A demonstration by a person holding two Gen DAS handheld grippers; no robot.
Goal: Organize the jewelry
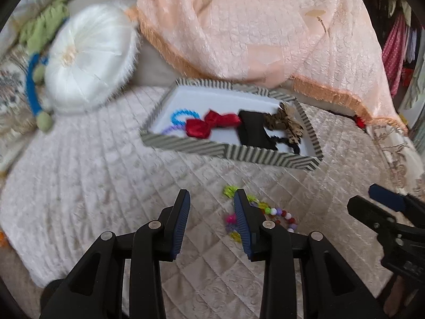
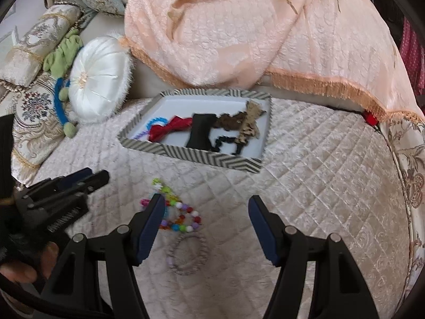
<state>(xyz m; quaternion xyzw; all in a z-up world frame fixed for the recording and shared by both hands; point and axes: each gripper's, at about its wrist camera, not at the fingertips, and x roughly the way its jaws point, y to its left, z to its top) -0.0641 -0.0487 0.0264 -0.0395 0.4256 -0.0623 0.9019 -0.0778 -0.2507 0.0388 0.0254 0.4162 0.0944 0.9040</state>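
A colourful bead bracelet (image 2: 183,218) lies on the quilted bedspread, with a pale bead bracelet (image 2: 188,252) just nearer to me. My right gripper (image 2: 207,196) hovers above them, open, its left finger over the colourful beads and nothing gripped. In the left wrist view the same colourful beads (image 1: 276,214) lie just right of my left gripper (image 1: 211,191), which is open with nothing between its fingers. Beyond stands a striped tray (image 1: 186,143) (image 2: 191,155) holding a red bow (image 1: 212,123), a black piece (image 1: 252,127), a leopard-print scrunchie (image 1: 287,122) and coiled hair ties (image 1: 178,115).
A round white cushion (image 1: 87,61) and a green and blue soft toy (image 1: 37,90) lie at the left. A peach fringed blanket (image 1: 265,26) is heaped behind the tray. Embroidered cushions (image 2: 32,101) line the left edge; clothes (image 1: 398,42) hang at far right.
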